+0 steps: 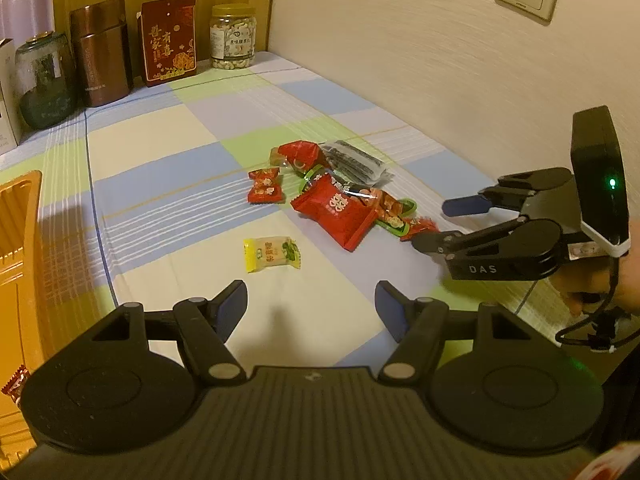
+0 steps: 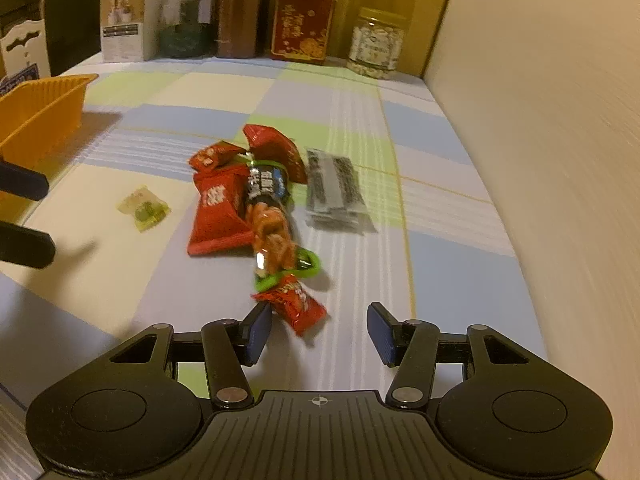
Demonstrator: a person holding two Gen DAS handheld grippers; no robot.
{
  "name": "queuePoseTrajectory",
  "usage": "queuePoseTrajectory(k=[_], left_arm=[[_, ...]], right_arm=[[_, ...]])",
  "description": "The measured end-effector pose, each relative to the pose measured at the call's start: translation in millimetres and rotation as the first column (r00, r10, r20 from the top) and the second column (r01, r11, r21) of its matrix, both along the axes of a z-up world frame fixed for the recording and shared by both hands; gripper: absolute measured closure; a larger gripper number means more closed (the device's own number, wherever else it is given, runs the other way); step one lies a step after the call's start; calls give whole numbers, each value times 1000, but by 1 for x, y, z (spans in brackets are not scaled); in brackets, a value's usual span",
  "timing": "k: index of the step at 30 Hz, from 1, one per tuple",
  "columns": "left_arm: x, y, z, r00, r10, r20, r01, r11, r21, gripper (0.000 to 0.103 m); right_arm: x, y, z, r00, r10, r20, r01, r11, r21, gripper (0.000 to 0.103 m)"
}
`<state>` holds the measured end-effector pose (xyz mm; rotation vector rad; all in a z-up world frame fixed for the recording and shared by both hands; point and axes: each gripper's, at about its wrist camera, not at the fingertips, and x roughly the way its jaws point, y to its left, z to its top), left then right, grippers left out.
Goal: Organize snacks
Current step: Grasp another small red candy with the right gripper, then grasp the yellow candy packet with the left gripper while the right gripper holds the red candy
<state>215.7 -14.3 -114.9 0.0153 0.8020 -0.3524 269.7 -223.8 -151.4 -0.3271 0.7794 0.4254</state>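
Observation:
Several snack packets lie in a loose pile on the checked cloth: a large red packet (image 1: 340, 210) (image 2: 218, 216), a dark seaweed pack (image 1: 354, 162) (image 2: 336, 194), a green-rimmed snack bag (image 2: 272, 220) and small red candies (image 1: 264, 190). A yellow candy (image 1: 272, 254) (image 2: 144, 208) lies apart, just ahead of my left gripper (image 1: 310, 308), which is open and empty. My right gripper (image 2: 318, 332) (image 1: 436, 224) is open, low over the cloth, with a small red candy (image 2: 298, 304) just ahead of its left finger, not gripped.
An orange basket (image 2: 40, 112) (image 1: 20, 240) stands at the left. Jars, a brown canister (image 1: 102, 52), a red box (image 1: 170, 40) and a nut jar (image 1: 234, 36) line the back. A wall (image 2: 540, 140) bounds the right side.

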Motion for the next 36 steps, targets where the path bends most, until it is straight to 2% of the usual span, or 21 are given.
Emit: queuePoseTrajectory(k=[4,8,11,14,22,29,36], left_arm=[[0,-1,-3,1000,0,-10,0,1000,-5,36],[1,-1,-6,1000,4,-20,-4,1000,-6,36],[1,-2,-7,1000,5,-24,-5,1000,-7,36],[1,-3,-9,1000,8,-24,-8,1000,-4,35],[5,-6,-10,998,53,15,-53,999,-1,35],[19,-13,-21,992,108,63,-109,994,16,37],[39,-17,-27,984,150,95,-153,988,20,48]], right_arm=[[4,4,0,1000,21,-7,-21,1000,19,50],[3,6,0,999,31,-24,-30,999,45,68],[1,9,0,999,39,-30,-37,998,42,77],[-2,10,3,998,14,-53,-11,998,58,82],[-22,5,25,993,-93,-71,103,981,165,82],[-14,-2,39,979,-188,-75,200,951,237,82],[-9,-3,41,979,-192,-73,205,941,268,82]])
